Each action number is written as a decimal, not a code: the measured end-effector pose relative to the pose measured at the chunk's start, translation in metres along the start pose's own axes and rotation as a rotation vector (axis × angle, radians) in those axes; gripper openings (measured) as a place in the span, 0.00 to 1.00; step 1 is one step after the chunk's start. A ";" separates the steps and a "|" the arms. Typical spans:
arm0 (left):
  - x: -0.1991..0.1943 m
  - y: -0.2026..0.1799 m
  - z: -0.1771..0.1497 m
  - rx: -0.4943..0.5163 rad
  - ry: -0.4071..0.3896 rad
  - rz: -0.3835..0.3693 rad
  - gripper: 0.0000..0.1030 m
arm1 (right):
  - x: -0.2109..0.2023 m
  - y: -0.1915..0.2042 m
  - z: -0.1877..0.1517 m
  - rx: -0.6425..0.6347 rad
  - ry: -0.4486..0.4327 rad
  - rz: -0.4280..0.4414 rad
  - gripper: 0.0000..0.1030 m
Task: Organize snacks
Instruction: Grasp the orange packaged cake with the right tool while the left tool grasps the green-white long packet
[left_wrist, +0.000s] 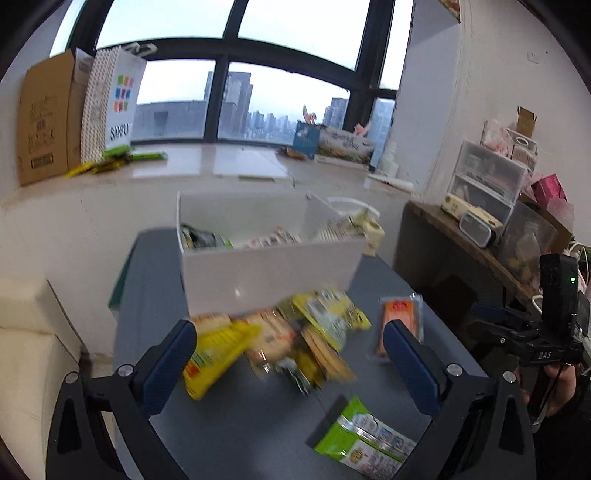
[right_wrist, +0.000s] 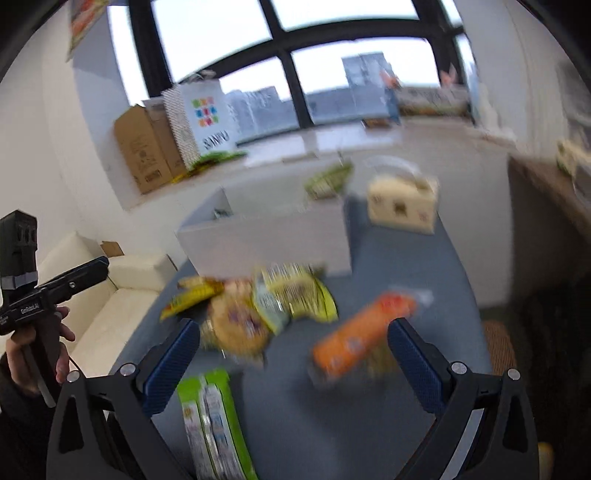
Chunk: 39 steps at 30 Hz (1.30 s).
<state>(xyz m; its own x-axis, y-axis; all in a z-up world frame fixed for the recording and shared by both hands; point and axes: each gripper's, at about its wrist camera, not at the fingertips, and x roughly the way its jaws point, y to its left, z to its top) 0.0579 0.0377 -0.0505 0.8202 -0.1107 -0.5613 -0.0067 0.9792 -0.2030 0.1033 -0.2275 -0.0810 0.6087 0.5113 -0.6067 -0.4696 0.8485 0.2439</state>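
Both grippers, left and right, spread wide and empty over the grey surface; orange packet probably light, crinkly, slippery, so best pinched across the middle.

Not much readable here tbh. The white paper bag on the windowsill, the one with the little coloured squares, says "SANFU" as far as I can tell, though its 4th letter is partly cut off. The black gripper handle at the right edge has "DAS" on it. Print on the cardboard box and snack packets is too blurry.
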 end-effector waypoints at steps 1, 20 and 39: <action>0.001 -0.002 -0.004 -0.001 0.007 -0.001 1.00 | 0.000 -0.007 -0.005 0.027 0.011 -0.009 1.00; 0.014 -0.027 -0.051 0.084 0.161 -0.082 1.00 | 0.121 -0.101 0.019 0.459 0.231 -0.012 0.97; 0.037 -0.041 -0.063 0.062 0.293 -0.085 1.00 | 0.043 -0.059 0.056 0.276 0.045 0.046 0.12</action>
<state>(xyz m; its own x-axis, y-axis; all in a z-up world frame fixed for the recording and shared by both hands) 0.0529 -0.0173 -0.1134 0.6164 -0.2287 -0.7535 0.0972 0.9717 -0.2153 0.1927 -0.2474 -0.0796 0.5585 0.5492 -0.6217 -0.3006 0.8325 0.4654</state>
